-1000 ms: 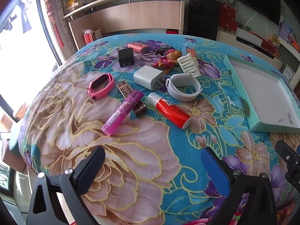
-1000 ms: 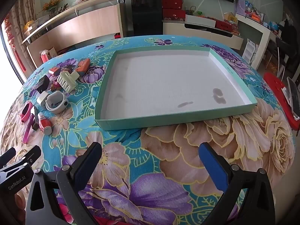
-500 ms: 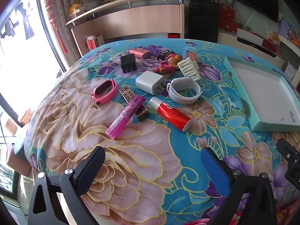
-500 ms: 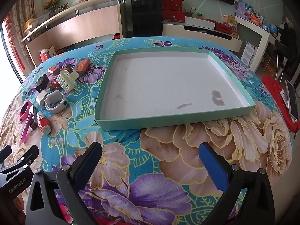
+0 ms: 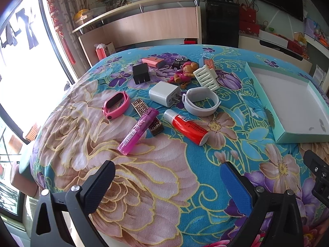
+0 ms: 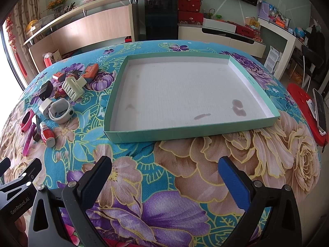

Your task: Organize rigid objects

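Note:
Small objects lie clustered on the floral cloth: a pink band (image 5: 115,104), a magenta tube (image 5: 138,130) across a patterned brown case (image 5: 147,117), a red glue bottle (image 5: 187,126), a white charger (image 5: 164,93), a grey watch band (image 5: 201,101), a cream comb (image 5: 205,77), a black plug (image 5: 140,73) and a toy figure (image 5: 183,72). My left gripper (image 5: 167,182) hangs open well short of them. A shallow teal tray (image 6: 164,133) with a white floor sits ahead of my open right gripper (image 6: 164,175). Neither gripper holds anything.
A pink case (image 5: 152,61) and an orange item (image 6: 91,71) lie at the cluster's far side. A red stool (image 6: 304,111) carrying a phone (image 6: 320,111) stands right of the table. Shelves and cabinets line the back wall. The table edge drops off on the left.
Both views have pulled back and risen slightly, so the objects and tray look a little farther away. Nothing on the table has moved and both grippers remain open.

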Motion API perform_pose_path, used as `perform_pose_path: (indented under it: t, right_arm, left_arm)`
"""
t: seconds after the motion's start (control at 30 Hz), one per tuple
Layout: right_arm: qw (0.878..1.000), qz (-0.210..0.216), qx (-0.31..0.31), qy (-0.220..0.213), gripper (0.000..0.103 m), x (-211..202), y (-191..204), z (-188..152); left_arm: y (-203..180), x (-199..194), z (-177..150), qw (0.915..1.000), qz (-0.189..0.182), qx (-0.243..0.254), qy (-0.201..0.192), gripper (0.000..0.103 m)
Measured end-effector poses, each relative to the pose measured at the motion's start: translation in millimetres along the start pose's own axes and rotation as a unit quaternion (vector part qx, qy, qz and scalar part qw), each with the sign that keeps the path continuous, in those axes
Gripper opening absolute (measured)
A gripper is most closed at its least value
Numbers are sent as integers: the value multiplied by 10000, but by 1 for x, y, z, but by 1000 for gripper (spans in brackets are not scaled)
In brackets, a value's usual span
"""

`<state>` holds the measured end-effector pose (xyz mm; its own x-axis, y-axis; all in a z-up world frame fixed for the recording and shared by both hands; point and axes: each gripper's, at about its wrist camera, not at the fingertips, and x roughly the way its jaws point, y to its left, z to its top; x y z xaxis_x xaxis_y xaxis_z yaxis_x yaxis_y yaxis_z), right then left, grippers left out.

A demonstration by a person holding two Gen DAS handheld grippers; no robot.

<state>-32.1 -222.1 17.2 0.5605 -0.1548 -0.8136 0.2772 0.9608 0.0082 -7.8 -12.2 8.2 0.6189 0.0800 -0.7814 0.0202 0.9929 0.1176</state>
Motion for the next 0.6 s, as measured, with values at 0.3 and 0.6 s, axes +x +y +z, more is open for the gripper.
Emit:
perform_pose_path:
  t: [0.3, 0.6]
  right_arm:
    - [10000, -9, -6, -1, 103, 0, 1, 0]
    - [10000, -13, -14, -2, 103, 0, 1, 0]
  left_arm:
    - [-2, -2, -1, 9999, 45, 72, -66, 103]
    - [-3, -3, -2, 9999, 58, 88, -64, 103]
